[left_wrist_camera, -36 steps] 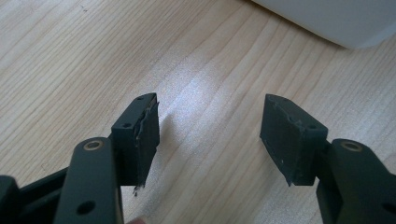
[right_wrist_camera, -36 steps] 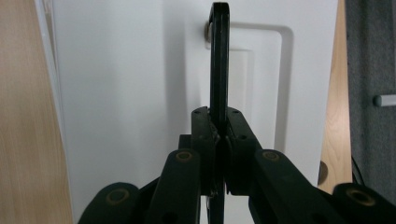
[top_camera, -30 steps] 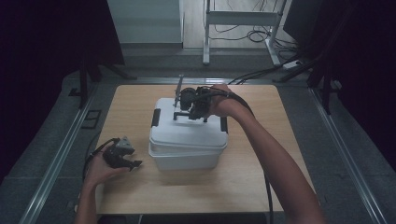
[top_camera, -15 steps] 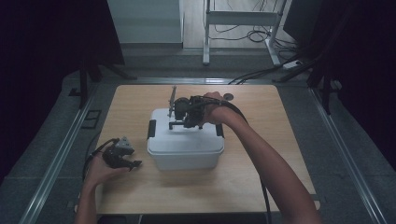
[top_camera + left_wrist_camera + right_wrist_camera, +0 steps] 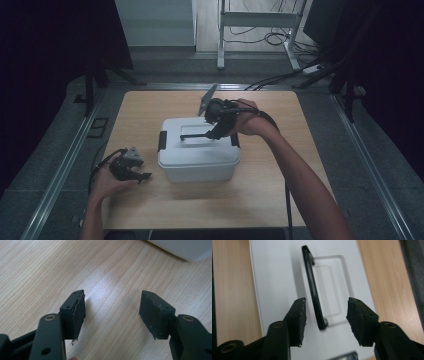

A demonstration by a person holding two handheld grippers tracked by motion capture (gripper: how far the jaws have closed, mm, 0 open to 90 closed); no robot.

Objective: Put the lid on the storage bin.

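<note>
One white box sits mid-tabletop; our right hand-held gripper has just been opening, its black handle between untouching jaws. Our left hand-held gripper rests open.

White box sits mid-table and is the main obstacle; bare wood runs all round it, widest at the far edge and the near strip. Black handle stands up off the lid, blocking any low pass across the top. Right gripper straddles it, jaws just opened, a gap each side of the bar, pads not pressing. Black latches stick out at the box ends. Left gripper hangs over bare wood just left of the box, jaws apart.
</note>
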